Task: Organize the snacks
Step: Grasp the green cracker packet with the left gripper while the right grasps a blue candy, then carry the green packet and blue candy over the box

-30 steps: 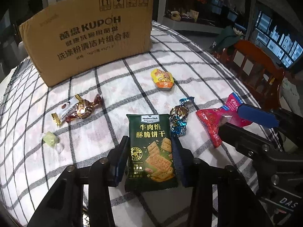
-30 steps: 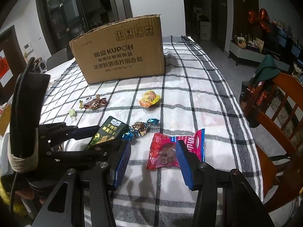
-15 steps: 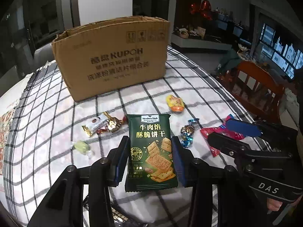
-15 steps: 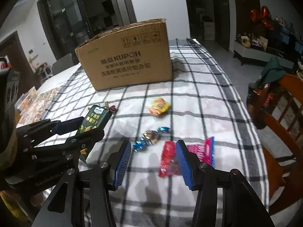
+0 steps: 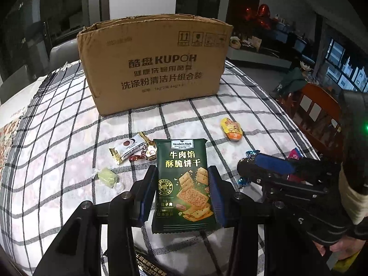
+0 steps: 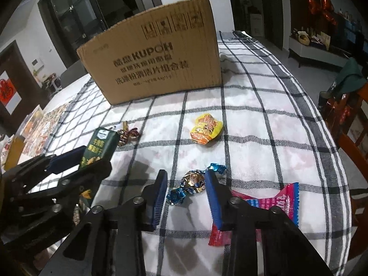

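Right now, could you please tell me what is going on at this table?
A person is sorting snacks with two handheld tongs. The left tongs hold a green cracker packet above the checked tablecloth. The right tongs are closing around a blue-wrapped candy. Other sweets lie loose before the cardboard box.

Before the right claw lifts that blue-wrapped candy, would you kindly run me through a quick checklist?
1. Blue-wrapped candy between the right claw's pads: ok.
2. Jaws closing, firm contact on both sides: cannot tell.
3. Pink packet outside the jaws: ok.
4. Left claw gripping green cracker packet: ok.
5. Cardboard box open at the top: ok.
6. Room inside box: cannot tell.
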`<state>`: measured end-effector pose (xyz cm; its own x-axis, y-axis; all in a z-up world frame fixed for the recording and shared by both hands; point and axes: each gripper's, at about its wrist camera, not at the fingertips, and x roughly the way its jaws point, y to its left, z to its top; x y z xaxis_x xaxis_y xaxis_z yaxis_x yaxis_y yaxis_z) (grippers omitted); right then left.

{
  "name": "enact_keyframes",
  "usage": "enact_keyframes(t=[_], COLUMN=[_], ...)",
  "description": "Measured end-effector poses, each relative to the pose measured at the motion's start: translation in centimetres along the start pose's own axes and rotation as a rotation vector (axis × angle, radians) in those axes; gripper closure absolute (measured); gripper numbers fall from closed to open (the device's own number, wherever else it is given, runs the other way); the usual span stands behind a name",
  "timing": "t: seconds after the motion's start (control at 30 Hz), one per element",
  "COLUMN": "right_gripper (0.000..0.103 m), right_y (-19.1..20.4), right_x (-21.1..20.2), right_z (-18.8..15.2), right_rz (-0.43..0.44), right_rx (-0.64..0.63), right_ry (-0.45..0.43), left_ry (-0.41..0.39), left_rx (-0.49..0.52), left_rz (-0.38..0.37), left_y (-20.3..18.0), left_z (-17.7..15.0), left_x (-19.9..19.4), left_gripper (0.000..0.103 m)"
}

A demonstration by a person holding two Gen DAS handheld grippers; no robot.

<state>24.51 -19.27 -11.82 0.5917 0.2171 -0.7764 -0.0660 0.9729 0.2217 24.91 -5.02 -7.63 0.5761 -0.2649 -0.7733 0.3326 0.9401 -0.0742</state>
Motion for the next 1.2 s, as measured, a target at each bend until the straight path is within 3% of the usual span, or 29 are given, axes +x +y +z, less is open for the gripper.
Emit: enact_keyframes(t=[0.3,0.5,0.8,1.2], right_gripper=[0.076,0.077,0.077,0.077], right_y=[0.5,0.6,2.1,4.4], right_x=[0.8,-0.3,-5.3,-9.9], right_z=[0.1,0.2,2.1,7.8], right_rz=[-0.062,-0.027,0.022,0.044], right_rx=[-0.059,-0.047,-0.071,-0.13], right_ry=[0.0,-0.013,-0.117,-0.285], left_ry=[0.023,0.015,-0.05,-0.174], left_rx=[-0.03,-0.039,-0.035,-0.021], left_rz=[-0.025,-0.028,-0.036,-0.02], left_y=[0.1,0.1,0.2,1.8], left_z=[0.0,0.0,1.4,7.4], left_x=[1.0,0.3,-3.7,-8.3], left_gripper=[0.059,0.059,0.059,0.059])
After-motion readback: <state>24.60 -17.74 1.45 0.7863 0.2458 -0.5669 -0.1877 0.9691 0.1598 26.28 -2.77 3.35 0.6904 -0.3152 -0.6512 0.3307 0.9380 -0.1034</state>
